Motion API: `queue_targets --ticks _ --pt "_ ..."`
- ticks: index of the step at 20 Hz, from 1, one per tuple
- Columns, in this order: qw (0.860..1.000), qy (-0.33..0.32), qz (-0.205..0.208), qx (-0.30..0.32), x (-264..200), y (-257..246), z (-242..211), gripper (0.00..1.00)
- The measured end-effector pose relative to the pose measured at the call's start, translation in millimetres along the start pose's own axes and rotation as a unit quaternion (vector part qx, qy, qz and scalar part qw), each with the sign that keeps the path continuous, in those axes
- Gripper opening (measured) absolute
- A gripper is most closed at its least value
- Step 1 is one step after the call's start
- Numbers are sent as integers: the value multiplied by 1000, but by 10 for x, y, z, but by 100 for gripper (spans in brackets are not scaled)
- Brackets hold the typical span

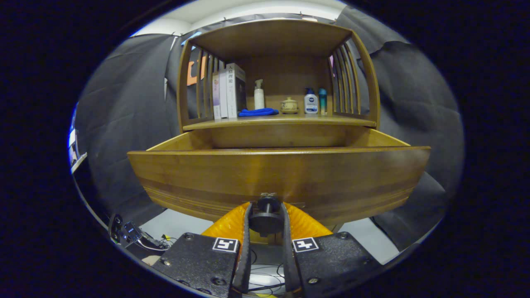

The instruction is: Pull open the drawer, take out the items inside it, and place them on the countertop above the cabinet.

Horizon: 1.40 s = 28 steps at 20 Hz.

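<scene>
A wooden drawer [277, 174] stands pulled out from the cabinet, its front panel close ahead of me. Its dark round knob [267, 215] sits between my two fingers, and my gripper [267, 213] is shut on it from both sides. The drawer's tall front hides its inside, so no item in it can be seen. Above and beyond it lies the wooden countertop [323, 120] under an open shelf frame.
On the countertop stand three books [228, 91] at the left, a blue cloth [258, 111], a white pump bottle [259, 94], a small lidded pot [289, 105], a white-and-blue bottle [311, 102] and a teal bottle [322, 101]. Cables and a device [128, 234] lie on the floor.
</scene>
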State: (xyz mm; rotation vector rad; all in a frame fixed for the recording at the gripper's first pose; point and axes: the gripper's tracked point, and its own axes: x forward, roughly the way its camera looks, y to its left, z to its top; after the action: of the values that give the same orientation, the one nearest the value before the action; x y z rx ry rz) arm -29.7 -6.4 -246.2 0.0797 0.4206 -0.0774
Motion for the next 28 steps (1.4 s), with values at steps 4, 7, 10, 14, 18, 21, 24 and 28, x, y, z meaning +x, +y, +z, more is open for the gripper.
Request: queue_targets --ticks 4,7,10,14,18,21,24,28 --pt "999 29 13 1 -58 12 -49 35" --pt "999 46 22 -5 -59 19 -33 35" --pt "998 60 20 -14 -140 8 -3 40" --pt "994 36 104 -25 -444 307 316 62" --pt "990 16 136 -20 -690 435 860 96" --pt "991 44 124 -10 -542 380 1092 100" --pt "989 104 108 -3 -250 319 1151 98" --pt "977 200 68 12 142 158 1069 98"
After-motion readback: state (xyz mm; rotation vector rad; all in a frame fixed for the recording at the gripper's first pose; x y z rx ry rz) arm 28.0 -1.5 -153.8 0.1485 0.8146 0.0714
